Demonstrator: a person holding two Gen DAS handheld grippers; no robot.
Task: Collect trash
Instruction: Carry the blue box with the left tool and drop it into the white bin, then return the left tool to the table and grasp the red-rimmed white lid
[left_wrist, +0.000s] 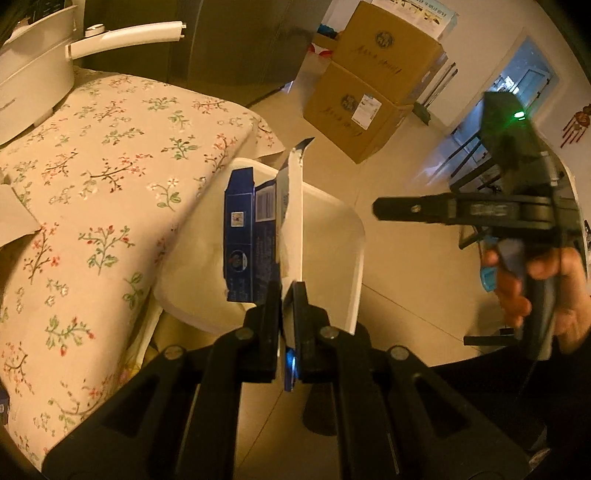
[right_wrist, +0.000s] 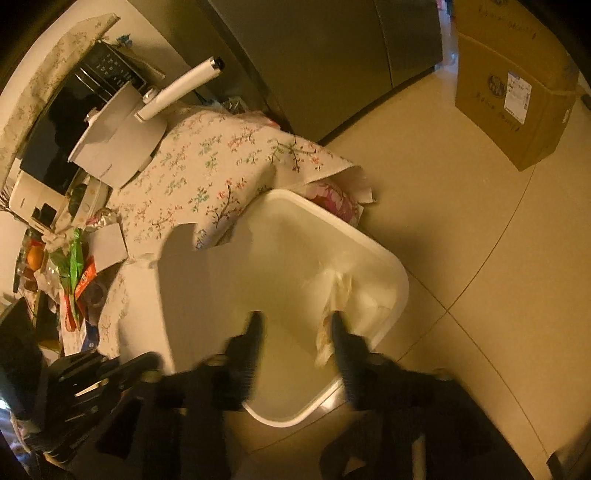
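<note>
Floral cloth (left_wrist: 103, 177) covers the surface (right_wrist: 207, 173), drapes over its edge right beside the white bin (left_wrist: 347, 236), cloth corner overlaps bin rim in right wrist view. White pot (left_wrist: 33, 85) with long handle sits at far end of surface; black appliance (right_wrist: 74, 122) behind it. Wrapper clutter (right_wrist: 74, 280), green and orange, plus an orange fruit (right_wrist: 35, 256) at the surface's near edge. Two stacked cardboard boxes (left_wrist: 365, 92) on the tiled floor (right_wrist: 480, 240), well apart from bin. Dark cabinet front (right_wrist: 325, 55) behind.

Bin is white plastic, rounded-square, open top, standing on floor against the surface. Inside: crumpled white tissue paper (right_wrist: 354, 291) against the right wall, rest of the bottom bare.

Left tool (left_wrist: 286, 295) clenched on a flattened blue carton (left_wrist: 251, 236), thin card, blue printed side and white inner side, held upright on edge above the bin opening. Right tool (right_wrist: 295, 325) released, jaws spread apart, nothing between them, hovering over the bin; blurred in its own view. In left wrist view the right tool (left_wrist: 380, 210) sits to the right of the bin, the right hand (left_wrist: 535, 288) wrapped on its blue-trimmed handle
</note>
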